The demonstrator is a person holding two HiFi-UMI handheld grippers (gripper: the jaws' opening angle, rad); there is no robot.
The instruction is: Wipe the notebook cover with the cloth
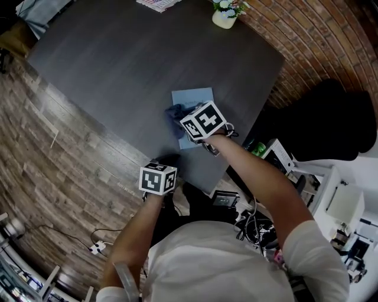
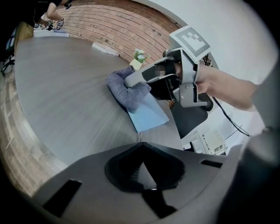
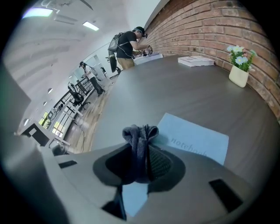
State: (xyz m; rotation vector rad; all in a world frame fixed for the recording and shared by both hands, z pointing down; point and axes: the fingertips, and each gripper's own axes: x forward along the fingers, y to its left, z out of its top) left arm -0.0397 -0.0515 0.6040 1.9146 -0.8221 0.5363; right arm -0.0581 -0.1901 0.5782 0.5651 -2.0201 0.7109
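Furthest left, the left gripper (image 2: pixel 140 146) hangs low over the near edge of the table (image 1: pixel 118 71), apart from the work. Its jaws are closed together and nothing is between them. I judge it is only parked there, out of the way, because it does not press the notebook down.

More to the right is the cloth (image 3: pixel 139 135), a dark grey bundle. It is pinched between the jaws of the right gripper (image 3: pixel 140 148), which stand narrow around its folds. The bunched cloth sits at the left part of the notebook (image 1: pixel 198 99) and spills a little over its left edge onto the table. A thick wad like this probably gives a soft pad for wiping.

The notebook is pale blue and lies flat, cover up, near the table corner closest to the person's right side. Most of the cover shows bare beyond the cloth, so I think much wiping is left.

To the left and the far side the dark table is open, and the small flower pot (image 1: pixel 224 17) and the book (image 3: pixel 196 61) stand well away. On the right the table edge runs near the notebook, with a black chair (image 2: pixel 190 120) beyond it. A hard stroke that way could slide the loose notebook toward the edge.
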